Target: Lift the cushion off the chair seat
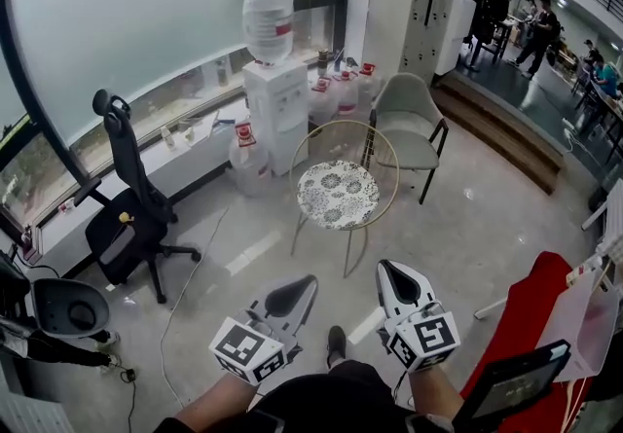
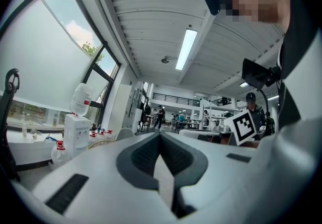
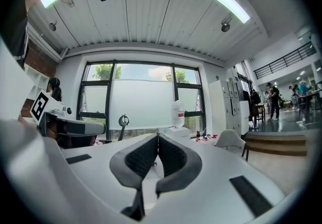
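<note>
The round patterned cushion [image 1: 338, 194] lies flat on the seat of a thin gold wire chair [image 1: 390, 151], which stands on the pale floor [image 1: 467, 227] in the middle of the head view. Just behind the chair is a white water dispenser [image 1: 275, 110] with a large bottle [image 1: 269, 20] upside down on top. Spare water bottles [image 1: 250, 154] stand on the floor at its foot and along the window wall. A grey armchair [image 1: 407, 125] sits just beside the wire chair, to its right and a little further back. A black office chair [image 1: 131, 217] stands well apart to the left, and a thin cable [image 1: 190, 275] trails across the floor near it. To the right rise wooden steps [image 1: 501, 134], and a red panel [image 1: 521, 324] leans at the lower right.

Only bare floor lies between the two grippers and the front legs of the wire chair, with the person's dark shoe [image 1: 336, 343] below them.

The left gripper [image 1: 304, 285] is held low in the head view, short of the chair, its jaws closed tip to tip with nothing between them, as its own view [image 2: 160, 135] shows. The right gripper [image 1: 387, 273] is beside it, also pressed together at the tips and empty [image 3: 157, 137]. Neither touches the cushion or the chair
</note>
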The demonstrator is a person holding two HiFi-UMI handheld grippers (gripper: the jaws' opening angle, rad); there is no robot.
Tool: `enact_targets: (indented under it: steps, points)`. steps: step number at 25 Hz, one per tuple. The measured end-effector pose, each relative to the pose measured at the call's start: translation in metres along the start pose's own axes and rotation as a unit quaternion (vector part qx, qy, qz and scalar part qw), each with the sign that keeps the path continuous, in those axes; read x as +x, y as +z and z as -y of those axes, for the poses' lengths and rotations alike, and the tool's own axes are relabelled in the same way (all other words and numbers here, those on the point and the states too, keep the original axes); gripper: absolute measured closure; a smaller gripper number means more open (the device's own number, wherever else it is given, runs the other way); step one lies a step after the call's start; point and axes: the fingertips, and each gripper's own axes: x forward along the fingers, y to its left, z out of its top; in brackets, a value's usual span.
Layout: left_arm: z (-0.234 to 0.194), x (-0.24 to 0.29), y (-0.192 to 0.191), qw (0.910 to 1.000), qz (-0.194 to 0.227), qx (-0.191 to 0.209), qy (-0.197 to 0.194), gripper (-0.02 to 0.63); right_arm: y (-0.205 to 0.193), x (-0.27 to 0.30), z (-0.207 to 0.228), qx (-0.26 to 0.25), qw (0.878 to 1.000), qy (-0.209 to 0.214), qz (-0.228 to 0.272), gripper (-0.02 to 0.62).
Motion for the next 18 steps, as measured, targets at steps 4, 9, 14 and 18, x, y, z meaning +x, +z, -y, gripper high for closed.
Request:
enact_targets:
  steps: [4, 9, 14, 18]
  points:
    - [-0.017, 0.032, 0.005, 1.0000, -0.004, 0.006, 0.007, 0.598, 0.005, 0.026, 0.025, -0.002, 1.000, 0.009, 0.009, 0.588]
    - [-0.035, 0.077, 0.005, 0.9999, -0.014, 0.004, 0.005, 0.598, 0.007, 0.055, 0.064, 0.000, 1.000, 0.003, 0.014, 0.588]
    - [-0.049, 0.121, 0.009, 0.9997, -0.024, 0.007, 0.002, 0.598, 0.007, 0.076, 0.101, 0.007, 1.000, 0.001, 0.012, 0.588]
    - [-0.053, 0.151, 0.016, 0.9997, -0.021, 0.014, 0.004, 0.598, 0.008, 0.087, 0.131, 0.003, 1.000, -0.002, 0.013, 0.588]
